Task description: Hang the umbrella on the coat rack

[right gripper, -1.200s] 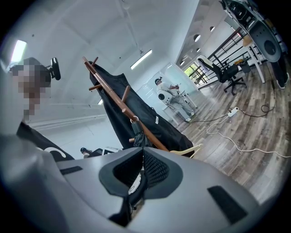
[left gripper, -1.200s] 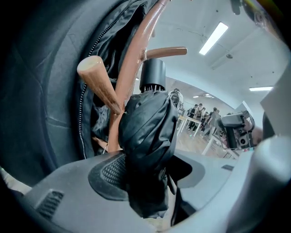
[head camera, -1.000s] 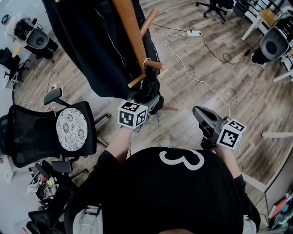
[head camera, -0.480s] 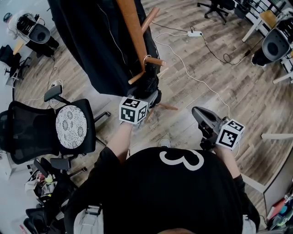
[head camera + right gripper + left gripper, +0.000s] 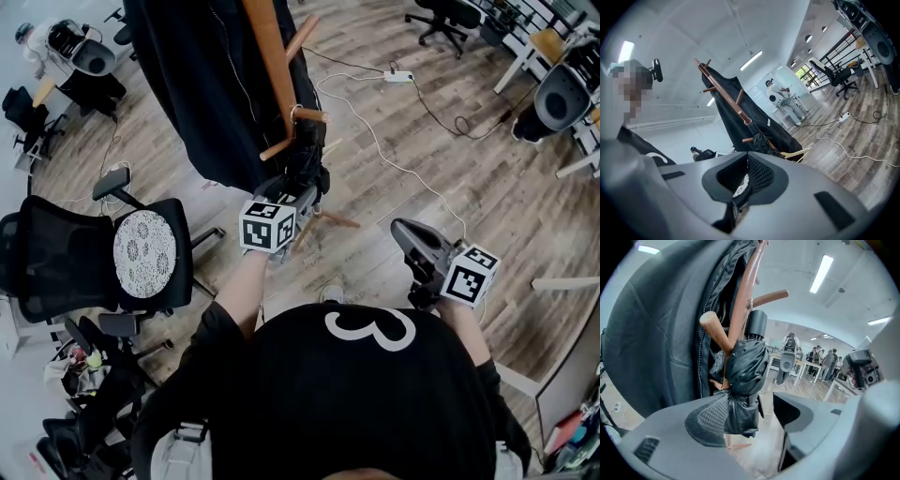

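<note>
Left gripper view shows the folded black umbrella (image 5: 743,380) hanging against the wooden coat rack (image 5: 745,301), its wrist loop slipped over a short peg (image 5: 768,297) so that the peg, not a hand, appears to carry its weight. Its long axis runs close to upright and follows the slanting pole: the stubby black handle (image 5: 757,324) points up just under the peg, and the bundled fabric end points down toward the floor. The left gripper (image 5: 750,416) has the lower part of the bundle between its jaws, which are opening. The ribbed pad on the picture's left lies right beside the fabric, and the other jaw stands clear with a gap, so nothing is pinched. That reads as letting go once the loop has caught, so the hanging looks all but done. Just beside the umbrella, a long black coat (image 5: 656,333) drapes from the same rack and crowds that side of it. From the head view, the umbrella (image 5: 305,173) sits low on the rack (image 5: 272,66), with the left gripper (image 5: 291,202) reaching up to it. The right gripper (image 5: 412,244) is held well apart to the side; its jaws are drawn together on nothing, apparently just kept out of the way. An office chair (image 5: 84,262) stands on the wooden floor (image 5: 487,187) near the rack.
</note>
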Motion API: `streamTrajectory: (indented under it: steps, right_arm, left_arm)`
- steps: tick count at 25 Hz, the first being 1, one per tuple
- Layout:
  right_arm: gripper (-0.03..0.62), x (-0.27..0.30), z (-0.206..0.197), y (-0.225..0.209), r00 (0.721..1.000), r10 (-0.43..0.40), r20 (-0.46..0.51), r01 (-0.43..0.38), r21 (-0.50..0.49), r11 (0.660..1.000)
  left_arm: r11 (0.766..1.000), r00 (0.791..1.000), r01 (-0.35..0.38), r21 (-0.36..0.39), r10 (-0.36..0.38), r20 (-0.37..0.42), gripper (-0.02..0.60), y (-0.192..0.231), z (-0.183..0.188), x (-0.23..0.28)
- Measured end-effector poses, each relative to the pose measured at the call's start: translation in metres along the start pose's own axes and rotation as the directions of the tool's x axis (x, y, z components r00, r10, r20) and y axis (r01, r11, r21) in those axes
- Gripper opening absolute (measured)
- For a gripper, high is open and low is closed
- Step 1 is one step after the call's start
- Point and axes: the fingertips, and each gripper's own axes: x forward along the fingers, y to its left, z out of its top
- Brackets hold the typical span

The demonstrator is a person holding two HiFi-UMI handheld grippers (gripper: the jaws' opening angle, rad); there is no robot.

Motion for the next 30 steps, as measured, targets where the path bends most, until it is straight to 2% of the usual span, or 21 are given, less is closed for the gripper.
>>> streamTrajectory:
  steps: [5,10,13,18,23,27,30]
  right_arm:
    - [0.026,-0.019,-0.004,0.017,1.000,0.026,0.001,-0.026,-0.025,0.999]
    - [0.026,-0.042,-0.008,0.037,0.995,0.094,0.022,-0.094,0.013,0.995]
    - [0.026,-0.054,-0.014,0.047,0.996,0.093,0.003,-0.093,-0.022,0.995]
    - [0.026,-0.077,-0.027,0.071,0.991,0.132,-0.011,-0.133,-0.059,0.989]
    - [0.026,-0.102,-0.047,0.097,0.984,0.176,-0.028,-0.177,-0.076,0.981]
    - [0.026,-0.126,-0.061,0.119,0.977,0.208,-0.036,-0.211,-0.097,0.973]
    - [0.026,-0.141,-0.074,0.135,0.971,0.236,-0.044,-0.239,-0.110,0.965]
  left_arm:
    - [1.000,0.998,0.010,-0.012,-0.009,0.055,0.293,-0.029,0.006,-0.034]
    - [0.993,0.988,0.117,-0.033,-0.113,0.102,0.291,-0.087,0.021,-0.078]
    - [0.984,0.976,0.173,-0.028,-0.168,0.136,0.287,-0.122,0.033,-0.107]
    - [0.969,0.953,0.239,-0.057,-0.223,0.205,0.220,-0.181,0.048,-0.154]
    - [0.960,0.930,0.279,-0.036,-0.260,0.261,0.152,-0.242,0.046,-0.198]
    - [0.944,0.911,0.324,-0.069,-0.291,0.293,0.112,-0.283,0.037,-0.228]
    - [0.953,0.921,0.292,-0.078,-0.258,0.291,0.073,-0.298,0.021,-0.244]
